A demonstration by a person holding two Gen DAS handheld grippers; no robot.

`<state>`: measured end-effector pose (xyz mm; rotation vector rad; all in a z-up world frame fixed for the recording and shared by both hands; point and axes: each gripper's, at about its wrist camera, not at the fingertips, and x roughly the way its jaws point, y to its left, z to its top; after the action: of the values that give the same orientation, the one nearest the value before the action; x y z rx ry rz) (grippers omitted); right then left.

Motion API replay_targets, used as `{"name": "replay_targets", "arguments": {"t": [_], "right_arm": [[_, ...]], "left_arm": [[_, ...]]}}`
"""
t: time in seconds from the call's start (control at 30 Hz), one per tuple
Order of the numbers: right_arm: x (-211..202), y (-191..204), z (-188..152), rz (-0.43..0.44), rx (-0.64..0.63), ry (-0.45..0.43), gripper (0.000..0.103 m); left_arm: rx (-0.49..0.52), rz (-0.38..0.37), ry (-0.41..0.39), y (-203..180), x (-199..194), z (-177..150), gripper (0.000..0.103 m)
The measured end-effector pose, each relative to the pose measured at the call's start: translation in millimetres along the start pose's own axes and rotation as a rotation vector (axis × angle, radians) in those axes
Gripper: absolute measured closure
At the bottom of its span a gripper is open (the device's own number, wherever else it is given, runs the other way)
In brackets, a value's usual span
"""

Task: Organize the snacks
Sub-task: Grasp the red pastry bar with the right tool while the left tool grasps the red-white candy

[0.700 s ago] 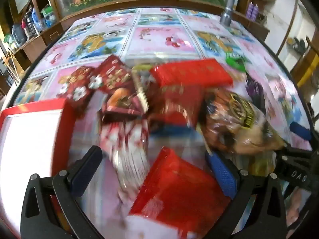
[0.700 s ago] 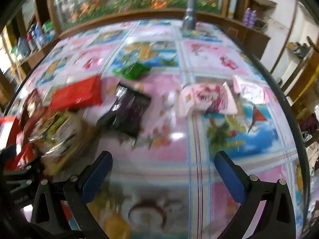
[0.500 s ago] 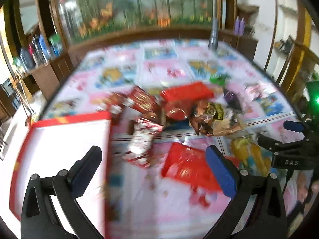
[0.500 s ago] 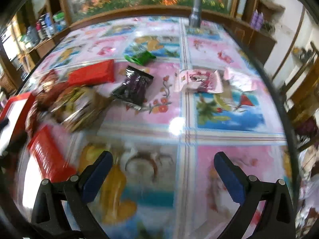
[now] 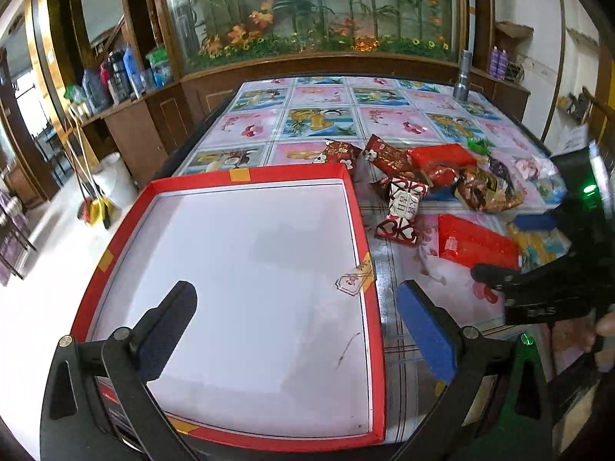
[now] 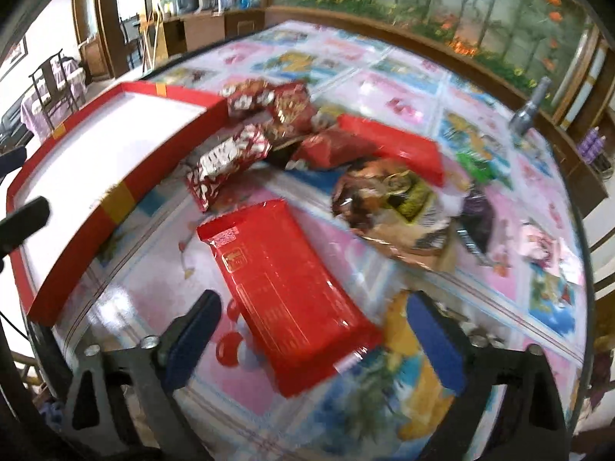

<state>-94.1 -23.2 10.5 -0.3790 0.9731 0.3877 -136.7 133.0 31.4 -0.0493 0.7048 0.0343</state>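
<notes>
A red-rimmed box with a white floor [image 5: 361, 226] [image 6: 127, 196] lies at the table's near left, with nothing in it. Several snack packs lie heaped to its right: a flat red pack [image 5: 476, 244] [image 6: 284, 288], a red-and-white pack [image 5: 401, 207] [image 6: 226, 161], a brown bag [image 5: 486, 190] [image 6: 392, 196], a long red pack [image 5: 442, 155] [image 6: 392, 146]. My left gripper [image 5: 296, 322] is open and empty above the box. My right gripper [image 6: 311, 338] is open, just above the flat red pack's near end; it also shows in the left wrist view [image 5: 538, 288].
A patterned cloth under glass covers the table [image 5: 323, 123]. A green pack [image 6: 478, 163], a dark purple pack [image 6: 476, 223] and pink packs [image 6: 546, 246] lie further right. A metal flask [image 5: 463, 77] stands at the far right corner. Wooden cabinets and an aquarium wall lie behind.
Both grippers have pulled back and up from the snack heap. The left one now sits over the box. The right one has swung left over the flat red pack.
</notes>
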Motion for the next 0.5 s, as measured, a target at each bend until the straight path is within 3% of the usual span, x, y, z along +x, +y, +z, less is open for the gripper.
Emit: {"name": "replay_targets", "arguments": {"t": [0.13,0.3,0.37,0.4,0.5], "right_arm": [[13,-8,5,0.073,0.026,0.051,0.014],[13,-12,2,0.114,0.024,0.061,0.019],[8,-14,-1,0.118,0.02,0.043,0.04],[6,-16,-2,0.117,0.021,0.039,0.045],[3,-26,-5,0.123,0.04,0.038,0.05]], "left_arm": [[0.035,-0.028,0.029,-6,-8,18,0.0],[0.118,-0.143,0.078,-26,4,36,0.0],[0.155,-0.176,0.091,-38,10,43,0.0],[0.172,-0.177,0.096,-45,13,46,0.0],[0.218,-0.216,0.145,-68,26,56,0.0]]}}
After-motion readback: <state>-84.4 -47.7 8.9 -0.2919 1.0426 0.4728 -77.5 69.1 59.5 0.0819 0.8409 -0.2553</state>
